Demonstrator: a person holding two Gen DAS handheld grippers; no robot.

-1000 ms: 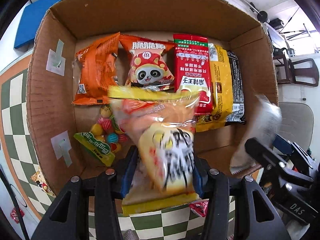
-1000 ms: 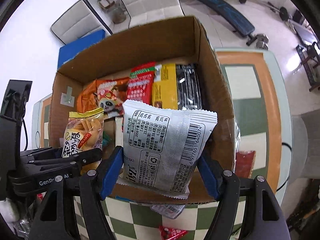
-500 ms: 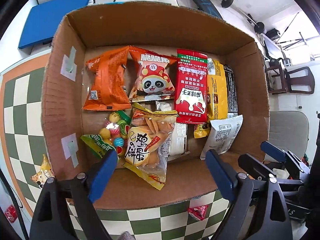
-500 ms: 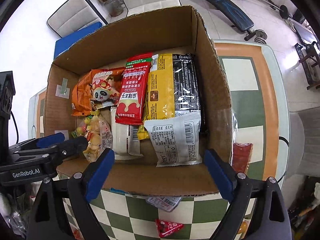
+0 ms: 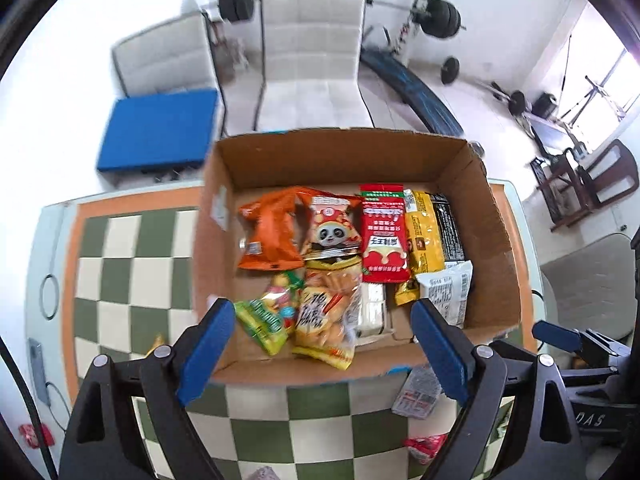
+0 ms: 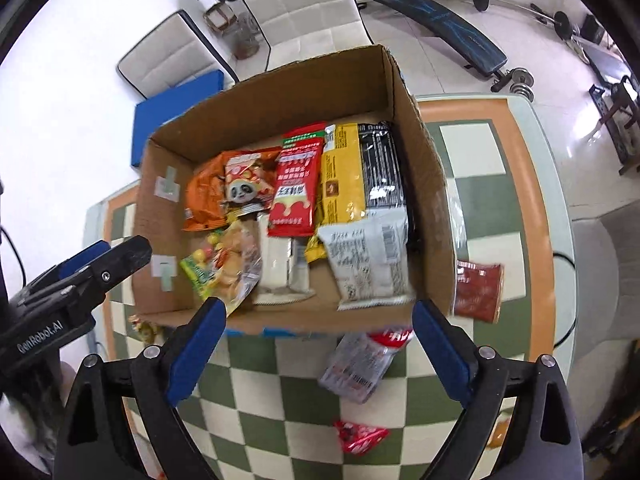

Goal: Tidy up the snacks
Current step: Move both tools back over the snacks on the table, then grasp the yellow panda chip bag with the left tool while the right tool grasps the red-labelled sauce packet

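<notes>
Supporting cardboard box (image 5: 494, 256): checkered tabletop (image 5: 132, 272)

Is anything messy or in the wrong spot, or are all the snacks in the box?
Not all. A few packets lie outside the cardboard box on the checkered table: a clear packet by its front wall, a small red one nearer the camera, and a dark red packet beside its right wall.

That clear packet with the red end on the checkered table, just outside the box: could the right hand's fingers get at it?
Probably yes: the clear packet lies uncovered just ahead of the open, empty right gripper.
</notes>
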